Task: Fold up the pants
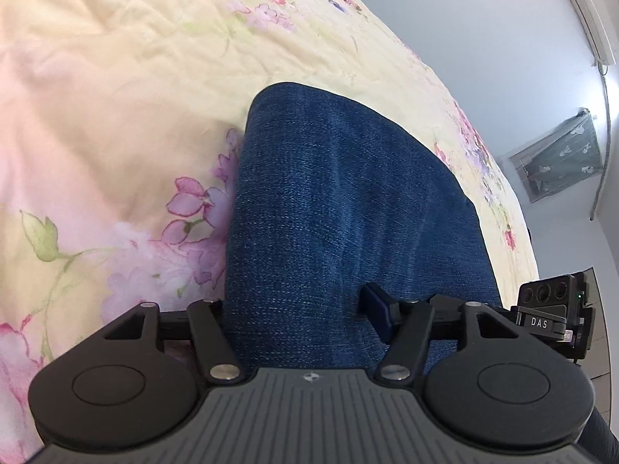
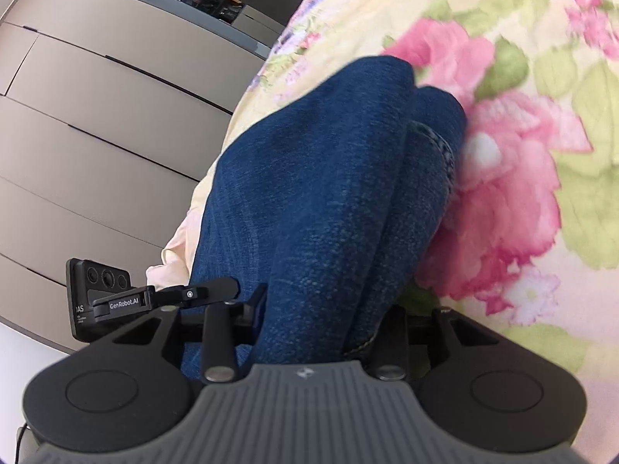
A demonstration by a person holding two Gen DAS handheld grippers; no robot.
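1. On the floral bedsheet, the blue denim pants are lying bunched and folded over, running between both grippers' fingers.
2. Left gripper: jaws are sitting wide apart with denim filling the gap; one blue pad is touching the fabric. Can't tell if it's actually pinching.
3. Right gripper: same, fingers are straddling a thick fold of denim; grip pressure unclear.
4. Grey drawer fronts are showing beside the bed in the right view; wall AC unit in the left.
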